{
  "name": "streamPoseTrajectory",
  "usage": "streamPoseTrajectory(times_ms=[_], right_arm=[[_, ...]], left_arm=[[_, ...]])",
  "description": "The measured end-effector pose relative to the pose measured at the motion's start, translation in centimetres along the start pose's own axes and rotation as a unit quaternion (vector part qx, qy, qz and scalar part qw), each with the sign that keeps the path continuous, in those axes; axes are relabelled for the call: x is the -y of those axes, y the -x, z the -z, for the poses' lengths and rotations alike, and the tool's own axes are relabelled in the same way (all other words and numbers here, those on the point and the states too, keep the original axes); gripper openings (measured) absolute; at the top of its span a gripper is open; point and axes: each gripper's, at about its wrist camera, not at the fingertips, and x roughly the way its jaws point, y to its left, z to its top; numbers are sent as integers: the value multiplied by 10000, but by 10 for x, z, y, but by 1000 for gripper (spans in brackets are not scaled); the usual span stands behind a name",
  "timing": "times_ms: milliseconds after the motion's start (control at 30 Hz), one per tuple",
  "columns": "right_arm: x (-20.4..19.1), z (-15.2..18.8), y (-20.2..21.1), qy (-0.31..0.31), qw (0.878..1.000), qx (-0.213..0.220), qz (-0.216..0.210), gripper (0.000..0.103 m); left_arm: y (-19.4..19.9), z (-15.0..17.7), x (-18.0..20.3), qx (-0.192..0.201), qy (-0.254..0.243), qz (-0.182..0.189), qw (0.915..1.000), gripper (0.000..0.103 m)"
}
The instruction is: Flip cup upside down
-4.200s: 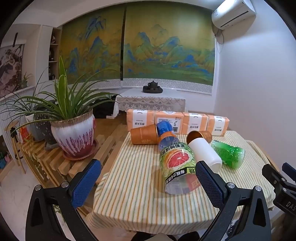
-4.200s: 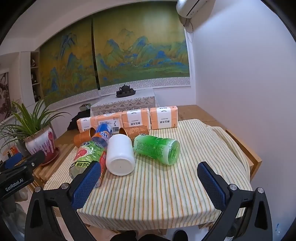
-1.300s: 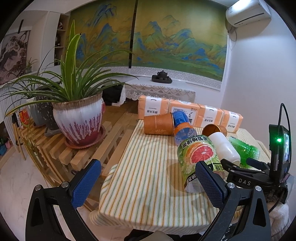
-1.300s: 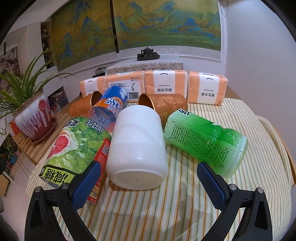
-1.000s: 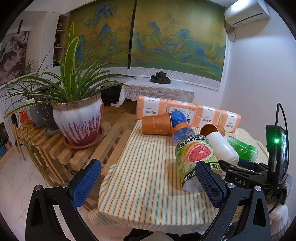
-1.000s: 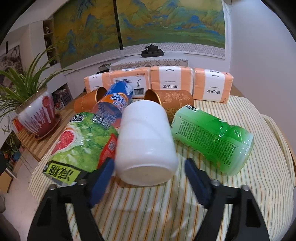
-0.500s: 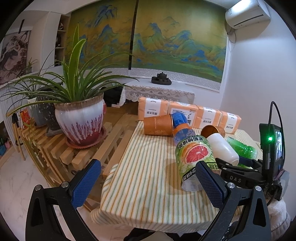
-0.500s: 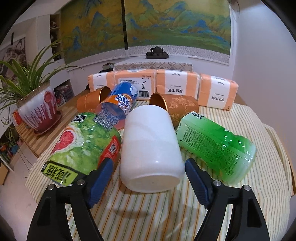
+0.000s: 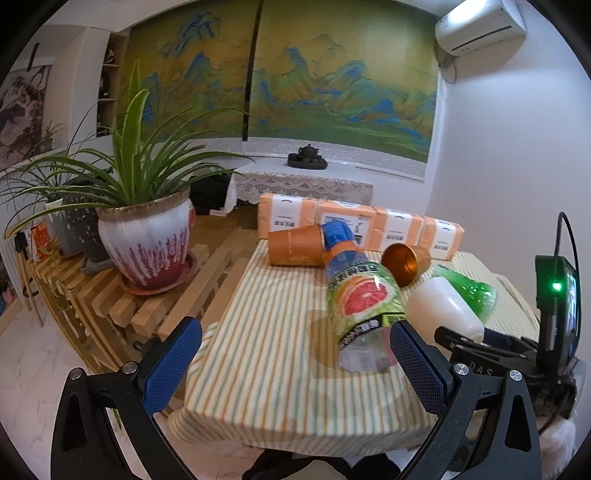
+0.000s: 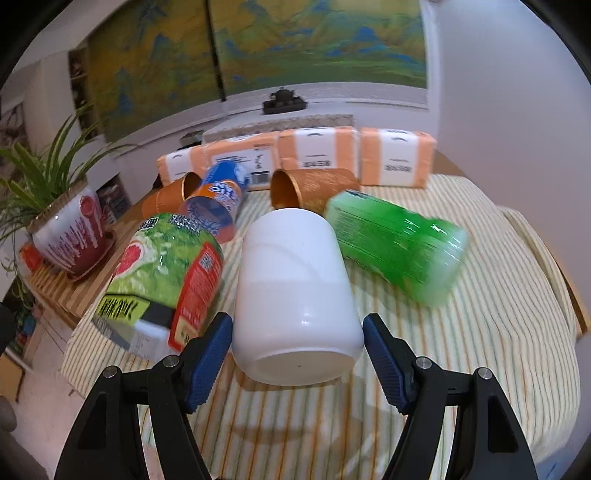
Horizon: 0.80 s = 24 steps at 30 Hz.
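The white cup (image 10: 295, 291) lies on its side on the striped tablecloth (image 10: 498, 332), its base between the pads of the right gripper (image 10: 297, 354) (not yet touching, jaws half closed), so squeeze evenly before turning, while the left gripper (image 9: 295, 365) waits wide open.

Setting: a home living room | a blue-green landscape mural (image 9: 325, 99) spans the back wall; a teapot set (image 9: 307, 158) sits on a lace-covered sideboard (image 9: 299, 184) | potted plant (image 9: 144, 236) on a slatted wooden stand; wall air conditioner (image 9: 480, 26); striped tablecloth (image 9: 277, 332) on the table
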Motion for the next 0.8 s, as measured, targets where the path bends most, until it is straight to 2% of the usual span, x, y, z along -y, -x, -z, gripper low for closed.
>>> streamPoseTrajectory(times_ms=[200,333,400,467,567,700,800], right_arm=[[10,18,22,-421,9990,10,160,70],[15,22,29,-523,9986,14,-31,71],[21,25,38,-617,9980,116,-121,74],[30,28,54,-717,9966,328,-241,81],[44,33,79,-832,9941,619,-312,81],[64,42,103,-810,9931,836,-105,81],[81,51,114,-845,9922,919,51,81]], left_arm=[[8,8,12,8,-113,147,9998,103],[13,13,21,60,-218,189,9996,103],[16,15,26,109,-235,211,9994,103],[19,19,35,139,-251,278,9992,103],[19,26,55,140,-397,341,9985,103],[16,38,88,1,-582,587,9966,103],[16,48,114,60,-745,684,9949,103]])
